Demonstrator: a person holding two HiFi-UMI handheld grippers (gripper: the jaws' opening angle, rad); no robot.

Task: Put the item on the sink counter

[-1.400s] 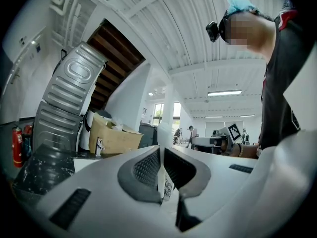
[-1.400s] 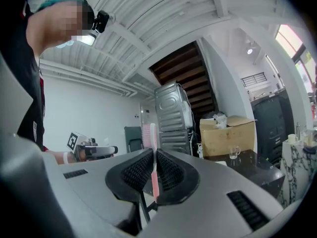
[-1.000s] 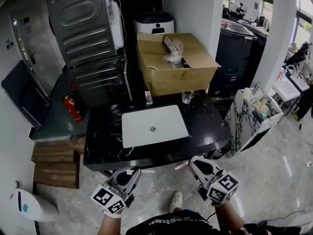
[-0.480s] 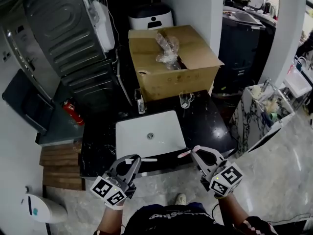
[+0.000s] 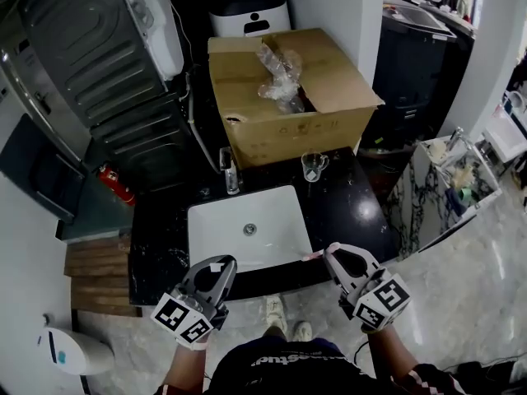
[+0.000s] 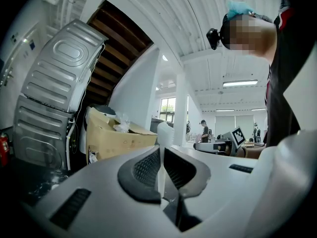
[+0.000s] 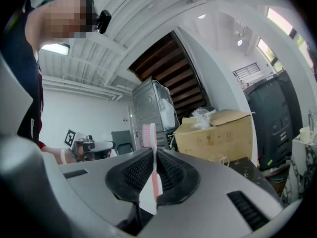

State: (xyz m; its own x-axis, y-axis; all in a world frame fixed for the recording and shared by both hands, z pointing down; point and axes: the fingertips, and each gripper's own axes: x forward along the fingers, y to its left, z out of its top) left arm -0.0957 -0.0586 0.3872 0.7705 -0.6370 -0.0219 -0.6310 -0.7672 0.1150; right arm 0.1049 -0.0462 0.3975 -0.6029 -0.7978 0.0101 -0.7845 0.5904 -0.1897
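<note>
**A:** What are the tools holding?

**B:** The right tool (image 7: 151, 175) is pinching a pink toothbrush (image 7: 150, 138), and the left tool (image 6: 161, 168) is clamping a thin white item (image 6: 163, 133). Both are hovering at the worktop's (image 5: 346, 204) front edge, likely light, stiff and slippery.

I see the sink (image 5: 280, 220) set into the counter (image 5: 354, 212), a glass (image 5: 313, 166) behind it, the box (image 5: 284, 126) behind that
</note>
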